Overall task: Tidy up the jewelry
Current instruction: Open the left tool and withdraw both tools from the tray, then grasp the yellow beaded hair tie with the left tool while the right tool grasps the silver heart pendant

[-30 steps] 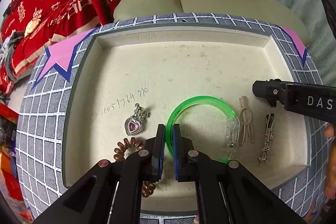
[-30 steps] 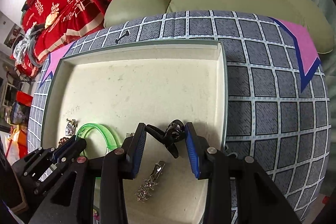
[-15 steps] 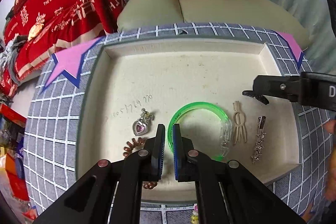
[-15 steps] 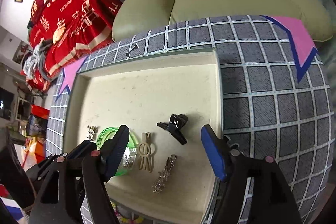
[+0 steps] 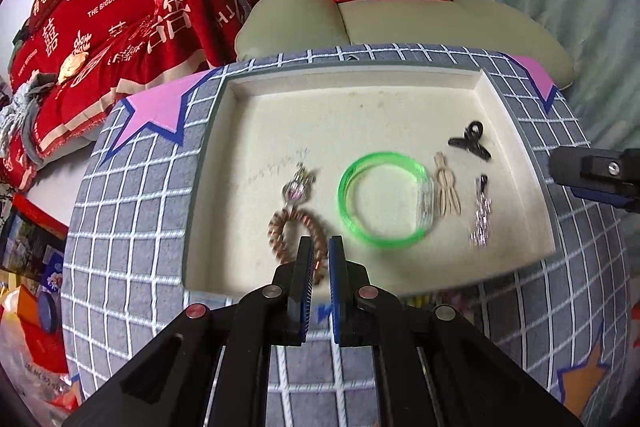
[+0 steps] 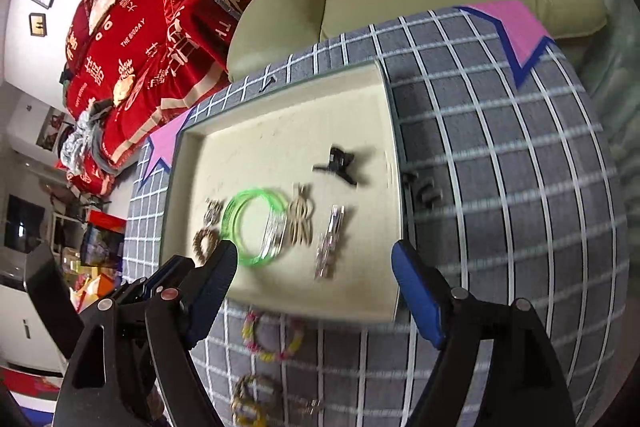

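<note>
Covering the table (image 5: 132, 227) is a grey grid cloth with pink star corners; a pale sofa (image 5: 400, 23) and red bedding (image 5: 100, 27) lie past its far edge. Cream tray (image 5: 360, 83) sits mid-table, holding six pieces along its near half: coil hair tie (image 5: 288, 227) and heart pendant (image 5: 298, 187) at the left, green bangle (image 5: 384, 199) in the centre, beige clip (image 5: 447, 189), sparkly star clip (image 5: 481, 215), black claw clip (image 5: 469, 143) toward the tray's right wall. Far half of the tray is bare. Beaded bracelets (image 6: 272, 339) lie on the cloth off the tray's near edge. Left tool (image 5: 320, 259) is pinched closed, empty, above the tray's near wall. Right tool (image 6: 316, 267) is opening wide, nothing between its jaws, over the tray's near right corner.
</note>
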`<control>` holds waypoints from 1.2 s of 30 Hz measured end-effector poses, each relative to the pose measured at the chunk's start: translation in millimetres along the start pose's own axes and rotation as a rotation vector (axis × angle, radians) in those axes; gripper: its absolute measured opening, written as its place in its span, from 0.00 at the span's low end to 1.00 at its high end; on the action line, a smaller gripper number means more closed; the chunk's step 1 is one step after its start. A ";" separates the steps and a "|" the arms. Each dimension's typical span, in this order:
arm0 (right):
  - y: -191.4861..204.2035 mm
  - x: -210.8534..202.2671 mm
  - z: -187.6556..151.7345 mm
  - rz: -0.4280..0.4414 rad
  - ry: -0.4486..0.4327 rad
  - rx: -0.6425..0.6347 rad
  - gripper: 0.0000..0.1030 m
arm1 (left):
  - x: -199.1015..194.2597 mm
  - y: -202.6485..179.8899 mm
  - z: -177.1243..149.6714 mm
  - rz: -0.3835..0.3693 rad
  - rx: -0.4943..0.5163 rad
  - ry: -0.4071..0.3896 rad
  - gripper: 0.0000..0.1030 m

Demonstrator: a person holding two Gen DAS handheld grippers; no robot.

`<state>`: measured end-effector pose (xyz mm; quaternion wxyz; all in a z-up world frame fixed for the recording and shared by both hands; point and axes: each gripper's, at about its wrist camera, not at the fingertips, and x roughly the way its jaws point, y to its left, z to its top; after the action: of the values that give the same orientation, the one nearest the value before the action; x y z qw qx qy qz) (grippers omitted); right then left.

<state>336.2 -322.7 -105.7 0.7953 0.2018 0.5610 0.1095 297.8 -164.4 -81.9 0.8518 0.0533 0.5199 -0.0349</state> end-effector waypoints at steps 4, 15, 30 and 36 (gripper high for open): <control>3.8 -9.9 -26.3 0.010 0.011 0.014 0.80 | -10.9 8.6 -19.7 -0.004 -0.006 0.011 0.17; -2.6 -9.2 -102.6 -0.047 0.104 0.054 0.82 | -32.5 30.6 -82.4 0.013 -0.037 0.029 1.00; -13.2 4.2 -158.2 -0.157 0.160 0.141 0.82 | -19.7 37.4 -160.4 -0.064 -0.037 0.167 1.00; -10.5 6.4 -164.4 -0.191 0.153 0.173 0.82 | -20.4 38.6 -164.4 -0.093 -0.065 0.177 1.00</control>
<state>183.9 -296.9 -163.3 0.7367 0.2065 0.6439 -0.0006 147.9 -105.2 -136.2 0.8014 0.0044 0.5958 -0.0527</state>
